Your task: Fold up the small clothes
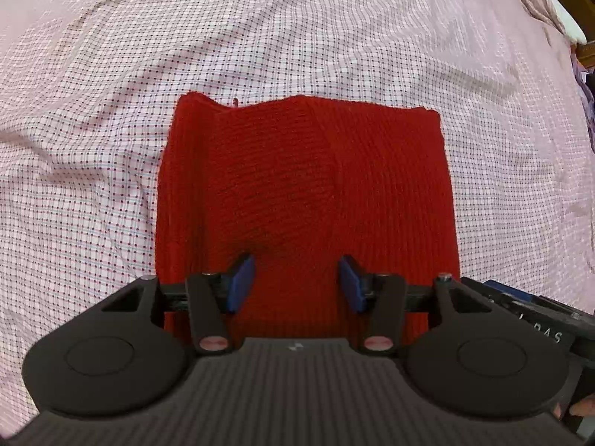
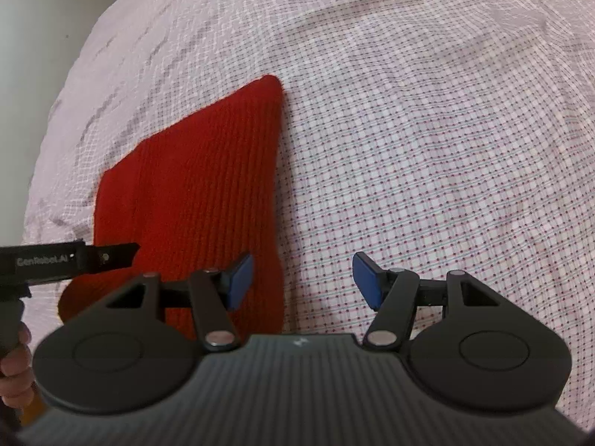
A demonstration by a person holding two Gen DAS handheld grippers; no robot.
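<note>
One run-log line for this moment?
red knit garment: folded, flat on checked sheet | left gripper: open above it | right gripper: open, straddling its edge

The red knit garment (image 1: 305, 186) lay folded into a flat, ribbed rectangle on the checked sheet (image 1: 93, 130).

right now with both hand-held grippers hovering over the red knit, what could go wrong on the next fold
1. The left hand-held gripper stands open over the middle of the red knit garment, not an edge; closing there may pinch only the top layer and bunch it.
2. The right hand-held gripper straddles the garment's right edge, one pad over the checked bedsheet, so it may grab sheet too.
3. The sheet is wrinkled and soft, so a drag could shift the folded stack.
</note>
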